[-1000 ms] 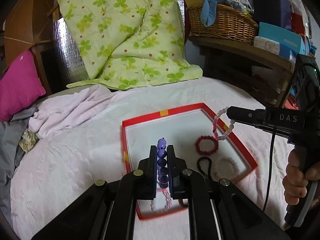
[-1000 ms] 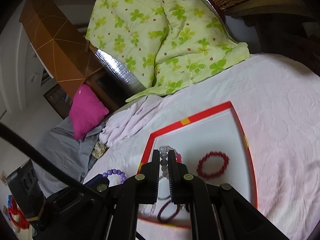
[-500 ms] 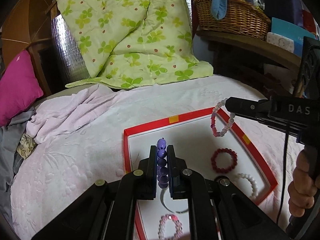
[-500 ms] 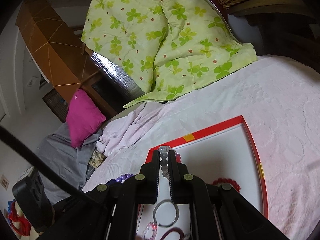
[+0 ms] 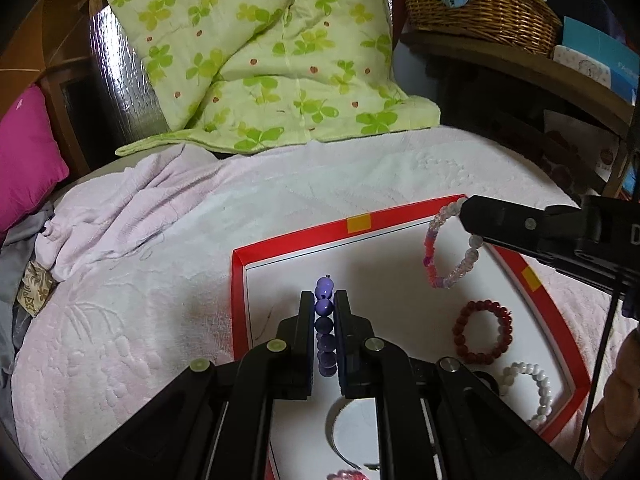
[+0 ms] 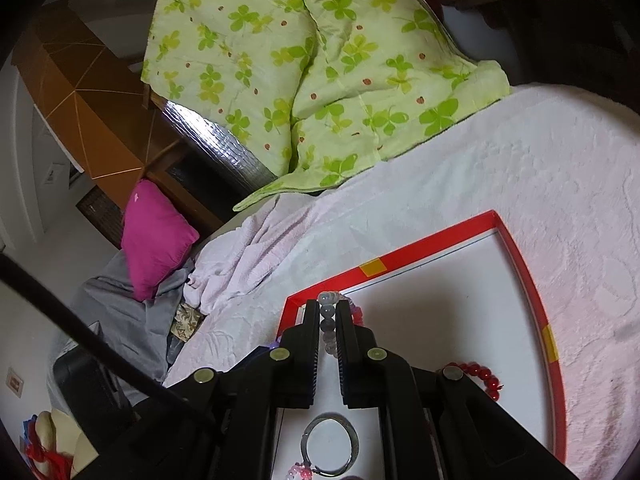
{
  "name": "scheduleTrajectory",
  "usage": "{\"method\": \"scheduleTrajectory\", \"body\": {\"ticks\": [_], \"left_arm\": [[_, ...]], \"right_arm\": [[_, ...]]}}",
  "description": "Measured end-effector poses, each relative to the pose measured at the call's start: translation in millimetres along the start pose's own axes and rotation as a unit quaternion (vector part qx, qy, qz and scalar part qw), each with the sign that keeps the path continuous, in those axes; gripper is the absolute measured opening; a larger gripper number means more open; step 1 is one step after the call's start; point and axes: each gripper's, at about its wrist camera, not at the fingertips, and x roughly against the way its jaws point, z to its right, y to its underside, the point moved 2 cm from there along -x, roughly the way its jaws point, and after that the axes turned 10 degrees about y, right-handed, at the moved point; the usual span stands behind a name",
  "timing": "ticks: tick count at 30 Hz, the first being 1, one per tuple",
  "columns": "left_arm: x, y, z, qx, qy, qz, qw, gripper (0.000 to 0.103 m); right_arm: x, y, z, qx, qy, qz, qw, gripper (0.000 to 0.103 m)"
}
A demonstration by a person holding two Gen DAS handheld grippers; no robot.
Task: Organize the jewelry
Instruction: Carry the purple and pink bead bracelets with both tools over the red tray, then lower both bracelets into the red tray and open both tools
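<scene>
A red-rimmed white tray (image 5: pixel 304 236) lies on the pale pink bedspread. My left gripper (image 5: pixel 324 300) is shut on a purple bead bracelet (image 5: pixel 324 307) above the tray's left part. My right gripper (image 6: pixel 329 310) is shut on a clear and pink bead bracelet (image 6: pixel 327 312), which hangs as a loop over the tray's far right in the left wrist view (image 5: pixel 452 272). In the tray lie a dark red bead bracelet (image 5: pixel 482 332), a white bead bracelet (image 5: pixel 536 390), a silver bangle (image 6: pixel 330 446) and a pink bead piece (image 6: pixel 300 472).
A green clover quilt (image 5: pixel 260 60) is piled at the back. A magenta pillow (image 5: pixel 24 160) lies at the left. A wicker basket (image 5: pixel 476 4) stands on a wooden shelf at the back right. Crumpled pink cloth (image 5: pixel 120 216) lies left of the tray.
Both grippers have moved forward over the tray, each holding its bracelet. The tray's far rim now sits nearer in both views. The clear-pink bracelet hangs further toward the tray's far right corner.
</scene>
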Motion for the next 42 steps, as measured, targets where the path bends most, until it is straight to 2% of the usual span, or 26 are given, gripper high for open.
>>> {"method": "scheduleTrajectory", "body": {"ticks": [25, 42], "left_arm": [[-44.1, 8.1, -5.9, 0.003, 0.002, -0.045, 0.9990, 0.010], [-51.0, 12.1, -4.6, 0.002, 0.000, -0.059, 0.9983, 0.010]], "right_arm": [[-32.5, 6.6, 11.9, -0.029, 0.016, -0.021, 0.999, 0.009], [-40.5, 9.1, 18.6, -0.037, 0.025, -0.030, 0.999, 0.009]]}}
